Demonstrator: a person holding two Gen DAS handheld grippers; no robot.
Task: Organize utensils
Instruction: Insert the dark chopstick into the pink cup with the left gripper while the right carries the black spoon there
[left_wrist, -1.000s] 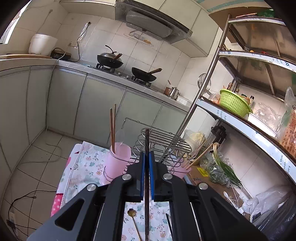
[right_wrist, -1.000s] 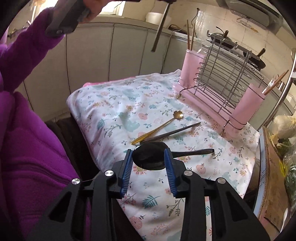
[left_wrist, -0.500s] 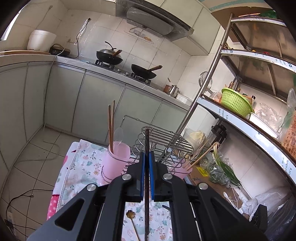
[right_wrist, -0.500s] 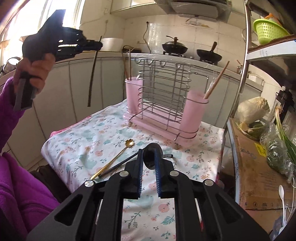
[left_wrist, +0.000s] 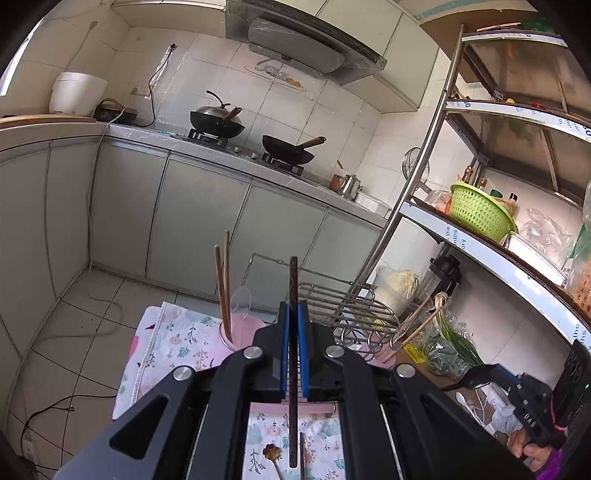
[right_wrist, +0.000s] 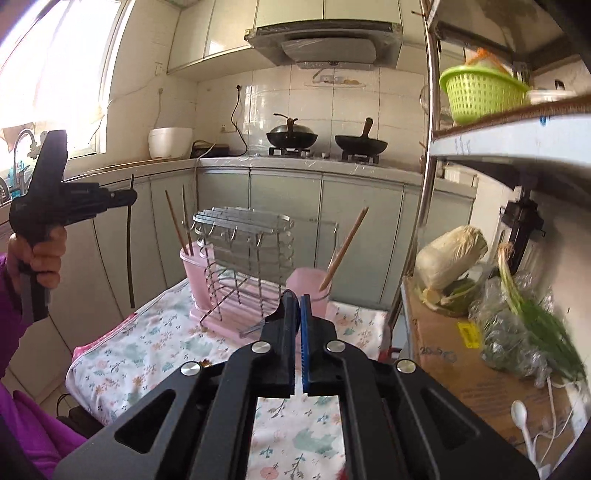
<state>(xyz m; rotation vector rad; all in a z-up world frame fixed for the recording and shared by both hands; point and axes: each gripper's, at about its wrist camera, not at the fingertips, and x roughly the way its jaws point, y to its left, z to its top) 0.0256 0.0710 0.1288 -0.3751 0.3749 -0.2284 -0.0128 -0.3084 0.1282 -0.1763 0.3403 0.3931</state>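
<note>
Left tongs (left_wrist: 291, 328): clamped on upright chopstick (left_wrist: 293, 295), aligned for pink cup (left_wrist: 240, 328) | Right tongs (right_wrist: 297, 314): just closed, spoon (left_wrist: 469, 380) handle pinched for transfer.

Two black woks (left_wrist: 221, 123) are seen on the gas hob, under a range hood (left_wrist: 295, 40) mounted on the tiled wall. A white rice cooker (left_wrist: 77, 94) is parked at the counter's left end. On the metal shelving at the right a green plastic basket (right_wrist: 480, 92) is perched, and below it a cabbage (right_wrist: 450, 254) and spring onions (right_wrist: 532, 310) are laid on a cardboard box (right_wrist: 454, 350). A white plastic spoon (right_wrist: 521, 413) is spotted there too.
</note>
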